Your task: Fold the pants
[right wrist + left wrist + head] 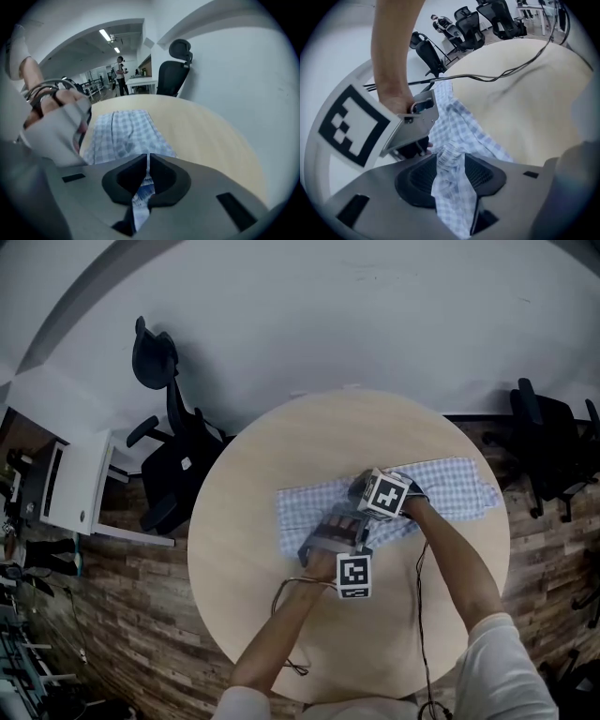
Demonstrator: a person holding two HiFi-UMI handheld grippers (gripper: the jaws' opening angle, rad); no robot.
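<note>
While the right tongs (147, 164) clamp the pants (450, 486), spread toward two o'clock, for folding, the left tongs (450, 166) gape, seemingly gripping nothing.

Head view looks steeply down from high; both gripper views (low, close) share the pants (450, 488).

Blue-and-white checked pants (448, 486) on a pale beige table (234, 521).

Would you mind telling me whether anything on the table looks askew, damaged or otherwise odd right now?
Nothing looks spilled or damaged. The pants lie mostly flat and are rumpled only at the grippers: a bunch of cloth stands between the left gripper's wide-apart jaws, and the right gripper pinches a fold.
</note>
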